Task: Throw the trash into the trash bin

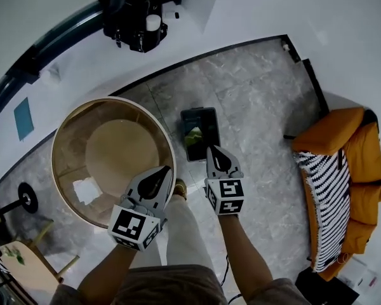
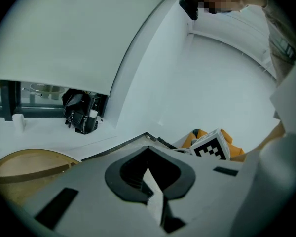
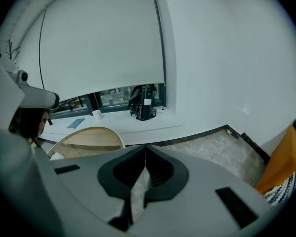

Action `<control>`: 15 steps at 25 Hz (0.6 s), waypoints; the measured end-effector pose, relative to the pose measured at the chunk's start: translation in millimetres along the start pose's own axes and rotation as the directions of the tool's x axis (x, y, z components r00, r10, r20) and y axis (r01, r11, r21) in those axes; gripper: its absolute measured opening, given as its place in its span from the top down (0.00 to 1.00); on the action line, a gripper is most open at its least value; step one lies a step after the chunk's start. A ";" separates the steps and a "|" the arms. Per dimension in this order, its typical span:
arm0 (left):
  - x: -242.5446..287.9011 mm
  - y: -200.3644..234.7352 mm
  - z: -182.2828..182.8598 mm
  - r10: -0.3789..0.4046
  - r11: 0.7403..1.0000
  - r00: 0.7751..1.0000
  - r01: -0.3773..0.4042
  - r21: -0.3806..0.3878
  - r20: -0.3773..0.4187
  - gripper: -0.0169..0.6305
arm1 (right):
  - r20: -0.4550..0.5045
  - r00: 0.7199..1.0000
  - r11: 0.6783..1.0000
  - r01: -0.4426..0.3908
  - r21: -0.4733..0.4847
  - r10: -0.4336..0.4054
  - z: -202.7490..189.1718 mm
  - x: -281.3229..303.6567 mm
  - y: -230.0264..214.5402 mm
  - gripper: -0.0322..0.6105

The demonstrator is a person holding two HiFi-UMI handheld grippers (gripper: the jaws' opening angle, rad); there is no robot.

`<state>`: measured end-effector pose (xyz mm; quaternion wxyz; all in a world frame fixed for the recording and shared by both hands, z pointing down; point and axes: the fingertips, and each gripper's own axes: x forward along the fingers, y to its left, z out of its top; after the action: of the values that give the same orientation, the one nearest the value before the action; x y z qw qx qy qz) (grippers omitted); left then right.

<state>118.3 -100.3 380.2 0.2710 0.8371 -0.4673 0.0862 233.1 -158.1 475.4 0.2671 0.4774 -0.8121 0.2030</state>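
Observation:
A small dark trash bin (image 1: 200, 132) stands on the marble floor, with greenish scraps inside it. A white crumpled paper (image 1: 86, 189) lies on the round wooden table (image 1: 63, 132) to its left. My left gripper (image 1: 167, 169) hovers over the table's right rim, its jaws together and nothing between them. My right gripper (image 1: 211, 149) hangs just in front of the bin, shut and empty. In the left gripper view the left gripper (image 2: 148, 149) points over the table (image 2: 24, 164) toward a white ledge. The right gripper (image 3: 145, 147) in its own view faces the table (image 3: 89, 137) and the floor.
An orange sofa (image 1: 343, 170) with a striped cushion stands at the right. A black bag (image 1: 136, 21) and a blue card (image 1: 23, 118) sit on the white ledge along the wall. A black round stand base (image 1: 26, 199) and a small wooden stool (image 1: 25, 259) are at the lower left.

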 end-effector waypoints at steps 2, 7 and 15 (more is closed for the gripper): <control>-12.7 7.9 4.5 0.026 1.000 0.999 -0.026 -0.012 0.019 0.95 | 0.001 0.999 0.999 -0.034 -0.022 0.034 8.4 3.8 20.4 0.92; -57.4 36.2 14.0 0.120 0.992 0.990 -0.117 -0.042 0.068 0.95 | -0.006 0.991 0.987 -0.137 -0.081 0.137 27.0 15.9 83.0 0.92; -168.8 108.5 0.3 0.336 0.939 0.932 -0.319 -0.131 0.136 0.95 | -0.046 0.935 0.912 -0.353 -0.207 0.352 44.0 44.0 240.2 0.92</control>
<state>-64.3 -21.5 353.3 0.2600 0.7358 -0.6241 0.0393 -7.3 -102.3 451.0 0.2786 0.2912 -0.9007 0.1621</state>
